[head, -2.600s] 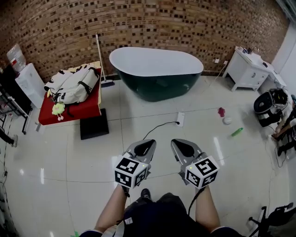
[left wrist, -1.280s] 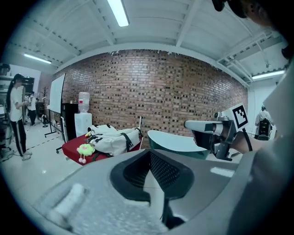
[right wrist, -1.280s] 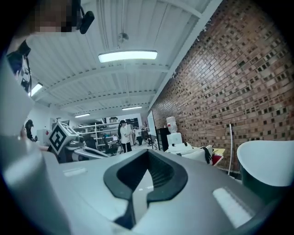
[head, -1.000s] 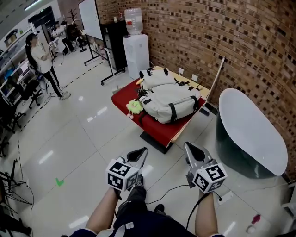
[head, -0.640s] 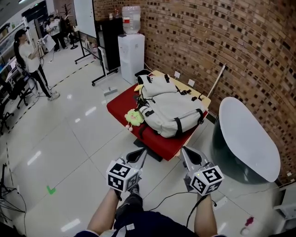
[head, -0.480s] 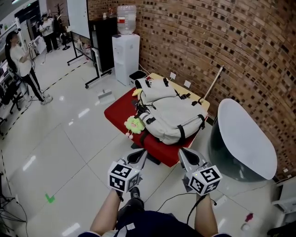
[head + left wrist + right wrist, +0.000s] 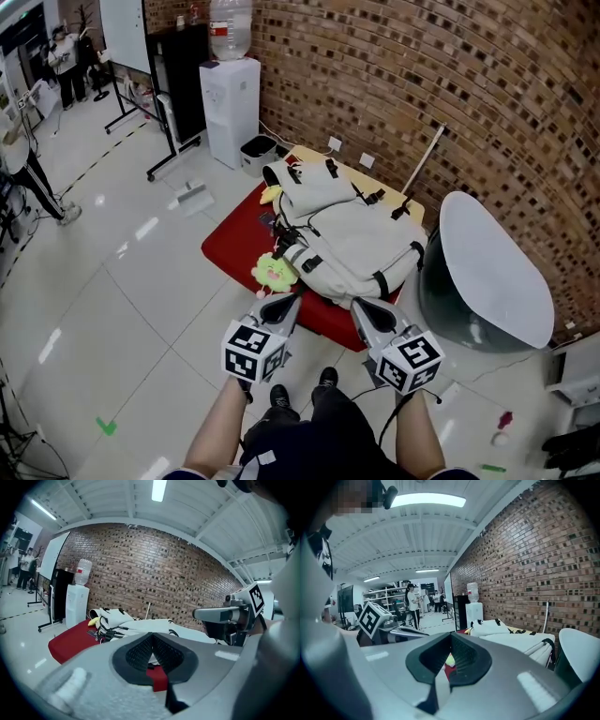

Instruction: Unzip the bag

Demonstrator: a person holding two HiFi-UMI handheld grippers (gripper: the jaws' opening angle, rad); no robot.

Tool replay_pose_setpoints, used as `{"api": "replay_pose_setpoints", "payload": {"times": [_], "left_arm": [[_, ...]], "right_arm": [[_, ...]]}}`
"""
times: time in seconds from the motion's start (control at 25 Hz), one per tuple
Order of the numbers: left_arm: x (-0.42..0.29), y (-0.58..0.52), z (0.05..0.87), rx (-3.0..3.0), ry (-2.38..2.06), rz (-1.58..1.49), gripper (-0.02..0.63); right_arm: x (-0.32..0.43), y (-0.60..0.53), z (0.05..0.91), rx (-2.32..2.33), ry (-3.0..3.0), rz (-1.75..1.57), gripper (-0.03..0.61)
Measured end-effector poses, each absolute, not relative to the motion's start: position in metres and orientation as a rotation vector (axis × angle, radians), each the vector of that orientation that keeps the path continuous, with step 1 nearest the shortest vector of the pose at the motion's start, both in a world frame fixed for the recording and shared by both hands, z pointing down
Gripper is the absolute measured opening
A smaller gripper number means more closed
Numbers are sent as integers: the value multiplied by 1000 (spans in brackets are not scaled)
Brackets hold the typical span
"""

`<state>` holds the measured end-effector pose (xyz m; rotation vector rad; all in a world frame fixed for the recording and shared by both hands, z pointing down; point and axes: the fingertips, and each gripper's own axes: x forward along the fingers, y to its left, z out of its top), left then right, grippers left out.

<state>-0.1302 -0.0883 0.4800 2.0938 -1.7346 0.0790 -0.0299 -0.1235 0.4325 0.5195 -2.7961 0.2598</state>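
A cream backpack (image 7: 342,234) with black straps lies on a low table under a red cloth (image 7: 234,239), beside the brick wall. My left gripper (image 7: 286,305) is shut and empty, hanging just short of the table's near edge. The right gripper (image 7: 364,309) is beside it, also shut with nothing in it, its tips over the cloth's near corner. Neither touches the bag. In the left gripper view the closed jaws (image 7: 151,639) point at the backpack (image 7: 122,620). In the right gripper view the closed jaws (image 7: 451,641) frame the backpack (image 7: 511,630) at the right.
A green plush toy (image 7: 274,272) hangs at the cloth's front edge. A dark bathtub (image 7: 487,272) stands right of the table, a water dispenser (image 7: 230,103) behind it, a broom (image 7: 422,159) against the wall. A person (image 7: 28,178) stands far left.
Both grippers have come forward together toward the table, and the backpack now lies much nearer. Their jaws stay closed throughout.
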Motion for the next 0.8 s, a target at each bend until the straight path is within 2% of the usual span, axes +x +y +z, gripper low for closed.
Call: {"api": "replay_pose_setpoints", "payload": {"times": [0.48,0.8], "left_arm": [[-186,-181,490,2127,-1711,268,3],[-210,-246,525,2134,-1670,432,3]], "right_arm": [[-100,-221,433,458,-2833,204,6],[-135,-277,449,374,-2800,177,6]]}}
